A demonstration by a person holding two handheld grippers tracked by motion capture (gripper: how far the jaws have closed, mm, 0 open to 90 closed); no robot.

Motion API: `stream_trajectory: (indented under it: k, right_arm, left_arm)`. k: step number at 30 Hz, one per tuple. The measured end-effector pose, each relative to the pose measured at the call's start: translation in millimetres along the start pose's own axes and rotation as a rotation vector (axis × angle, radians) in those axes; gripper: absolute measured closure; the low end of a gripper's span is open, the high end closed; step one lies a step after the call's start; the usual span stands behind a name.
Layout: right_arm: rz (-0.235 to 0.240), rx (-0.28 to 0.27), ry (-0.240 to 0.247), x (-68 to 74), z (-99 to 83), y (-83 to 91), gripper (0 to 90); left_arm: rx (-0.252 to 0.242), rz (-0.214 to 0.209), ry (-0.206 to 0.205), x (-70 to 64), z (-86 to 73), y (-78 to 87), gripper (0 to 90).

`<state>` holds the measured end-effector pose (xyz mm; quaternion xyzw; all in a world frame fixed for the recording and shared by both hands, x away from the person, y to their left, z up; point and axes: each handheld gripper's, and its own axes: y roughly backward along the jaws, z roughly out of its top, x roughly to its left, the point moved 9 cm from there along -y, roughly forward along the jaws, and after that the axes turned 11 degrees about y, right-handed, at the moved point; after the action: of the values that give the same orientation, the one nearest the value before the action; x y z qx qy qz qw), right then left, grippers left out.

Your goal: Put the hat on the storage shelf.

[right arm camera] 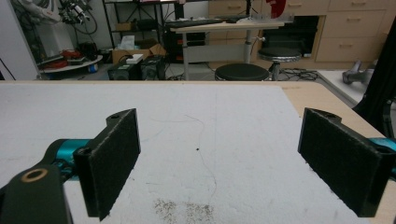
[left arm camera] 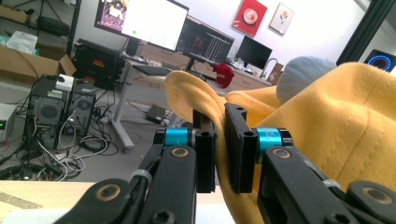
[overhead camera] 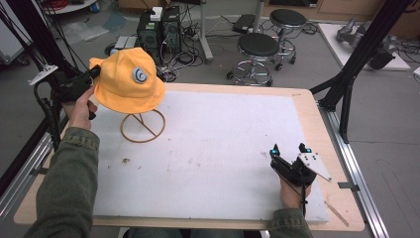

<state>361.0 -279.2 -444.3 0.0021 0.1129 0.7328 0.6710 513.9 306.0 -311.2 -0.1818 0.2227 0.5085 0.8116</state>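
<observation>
At the table's near right edge the right gripper rests idle with jaws spread wide over the white mat, while farther left the left gripper pinches the yellow hat's brim, apparently to lift it off its wire stand.

Yellow hat, grey-white badge
</observation>
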Motion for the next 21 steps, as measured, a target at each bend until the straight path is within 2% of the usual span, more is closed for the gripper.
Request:
stream_trajectory:
  k: [5, 6, 7, 9, 11, 14, 17, 21]
  right_arm:
    - [0.000, -0.002, 0.000, 0.4, 0.4, 0.3, 11.8]
    - [0.001, -0.003, 0.001, 0.3, 0.4, 0.4, 11.8]
    - [0.002, -0.003, -0.002, 0.4, 0.6, 0.5, 11.9]
    - [0.002, -0.005, -0.006, 0.4, 0.9, 1.1, 11.8]
    - [-0.004, -0.004, -0.007, 0.2, 1.0, 1.4, 11.8]
    - [-0.011, -0.017, -0.007, -0.9, 2.6, 2.1, 11.8]
    - [-0.010, -0.015, -0.004, -1.1, 2.1, 1.8, 11.8]
    - [-0.013, -0.014, -0.002, -1.1, 2.3, 2.2, 11.8]
  left_arm:
    - [0.000, 0.010, 0.021, 1.5, 0.2, -0.2, 77.5]
    - [-0.004, 0.027, 0.015, 2.7, 0.3, -0.5, 74.2]
    - [-0.009, 0.045, -0.003, 4.3, 0.7, -0.6, 67.9]
    - [-0.018, 0.072, -0.011, 6.6, 2.6, 0.2, 56.3]
    - [-0.035, 0.075, 0.005, 7.9, 6.3, 2.6, 47.1]
    - [-0.068, 0.096, -0.019, 8.2, 14.1, 8.6, 37.2]
    - [-0.097, 0.093, -0.041, 5.1, 21.0, 14.6, 33.6]
    - [-0.101, 0.093, -0.069, 1.7, 24.9, 20.0, 30.8]
